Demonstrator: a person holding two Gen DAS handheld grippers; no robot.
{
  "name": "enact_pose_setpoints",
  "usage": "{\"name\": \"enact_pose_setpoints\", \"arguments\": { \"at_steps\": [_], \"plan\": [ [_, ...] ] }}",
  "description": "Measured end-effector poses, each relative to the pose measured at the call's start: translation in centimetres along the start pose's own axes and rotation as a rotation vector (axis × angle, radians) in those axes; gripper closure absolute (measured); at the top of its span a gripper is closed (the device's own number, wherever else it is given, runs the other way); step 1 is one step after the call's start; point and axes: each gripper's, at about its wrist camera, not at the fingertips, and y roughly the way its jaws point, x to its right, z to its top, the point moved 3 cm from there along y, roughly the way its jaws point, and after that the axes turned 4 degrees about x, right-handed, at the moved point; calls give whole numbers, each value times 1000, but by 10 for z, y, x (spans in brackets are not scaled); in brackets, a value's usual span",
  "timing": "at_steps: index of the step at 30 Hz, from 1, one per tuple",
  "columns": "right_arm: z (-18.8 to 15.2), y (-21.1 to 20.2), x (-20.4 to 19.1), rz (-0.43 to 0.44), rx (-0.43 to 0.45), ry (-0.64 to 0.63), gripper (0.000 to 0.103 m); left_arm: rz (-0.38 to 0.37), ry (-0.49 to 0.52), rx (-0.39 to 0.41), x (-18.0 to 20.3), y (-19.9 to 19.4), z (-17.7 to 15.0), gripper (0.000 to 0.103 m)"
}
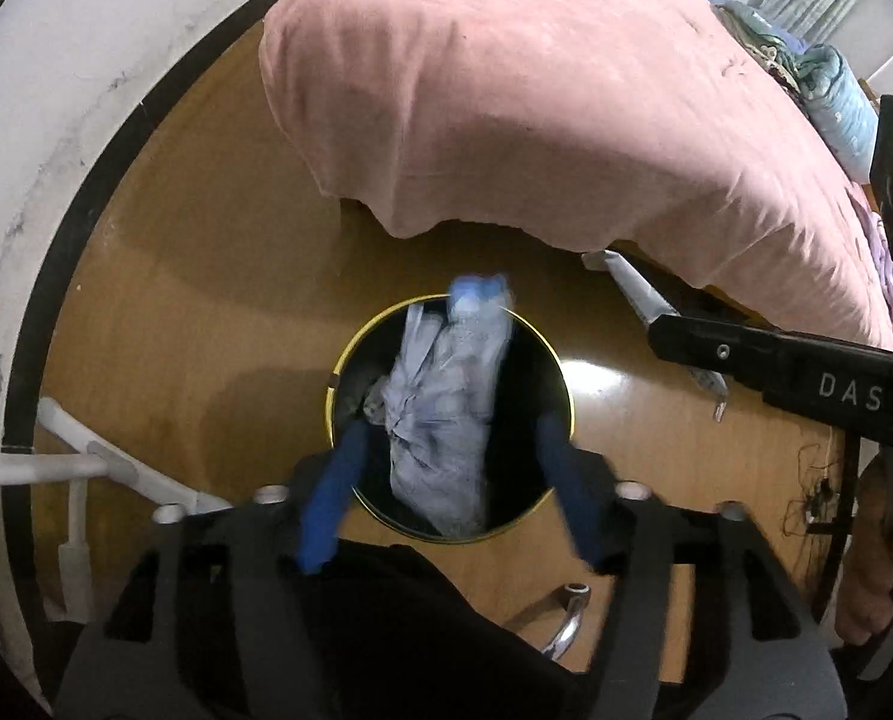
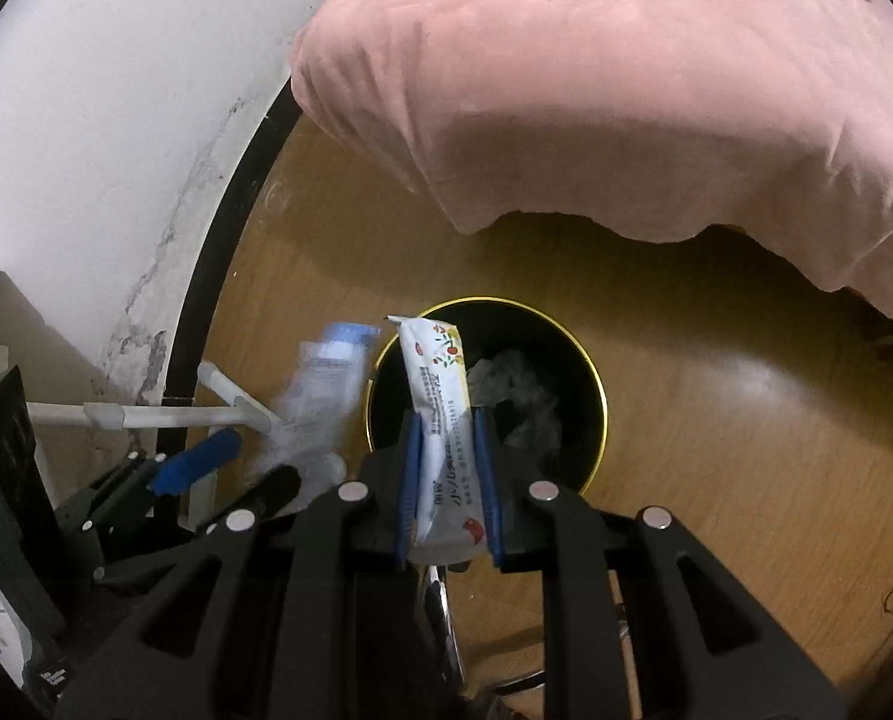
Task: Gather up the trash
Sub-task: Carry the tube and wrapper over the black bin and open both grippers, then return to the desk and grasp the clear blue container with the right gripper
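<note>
Now | wrapper (image 2: 443, 420) upright, long axis along right gripper (image 2: 446, 480) fingers

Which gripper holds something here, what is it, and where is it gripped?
The right gripper clamps a snack packet around its lower half. The left gripper is open; the bottle is loose between its fingers, above the bin.

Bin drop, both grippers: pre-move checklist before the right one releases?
1. Right gripper shut on snack wrapper: ok.
2. Wrapper over the bin opening: cannot tell; its top end sits at the near-left rim.
3. Left gripper open, plastic bottle blurred between the blue fingers: ok, seems released.
4. Bottle inside the bin: cannot tell; the right view shows it beside the rim.
5. Bin has room: ok, only crumpled grey trash visible.
</note>
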Motion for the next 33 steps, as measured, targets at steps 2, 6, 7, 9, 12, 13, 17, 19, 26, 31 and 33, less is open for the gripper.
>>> {"name": "enact_pose_setpoints", "arguments": {
  "at_steps": [2, 6, 7, 9, 12, 13, 17, 19, 26, 31, 33],
  "plan": [
    [1, 0, -1, 4, -1, -2, 84, 3, 2, -1, 1, -2, 0, 36],
    [-1, 0, -2, 9, -6, -5, 84, 6, 2, 1, 2, -7, -3, 36],
    [-1, -1, -3, 10, -3, -6, 84, 7, 3, 5, 1, -9, -3, 36],
    [-1, -1, -3, 12, 2, -4, 81, 10, 4, 16, 1, -17, -4, 33],
    [0, -4, -5, 6, 23, -5, 42, 17, 13, 53, 0, -39, -4, 30],
    [1, -7, -6, 5, 34, -6, 40, 24, 18, 76, 0, -50, -4, 29],
    [5, -22, -22, -8, 87, -27, 40, 32, 29, 166, -2, -103, -6, 21],
    [7, -35, -38, -18, 124, -68, 39, 35, 40, 221, -2, -141, -9, 16],
    [0, -112, -169, 76, 301, -374, 30, 204, 13, 490, -43, -301, -52, 9],
    [-43, -140, -312, 279, 316, -675, 24, 380, -220, 569, -128, -379, -119, 9],
    [-79, -139, -379, 385, 256, -817, 23, 489, -356, 571, -172, -407, -164, 9]
  ]
}}
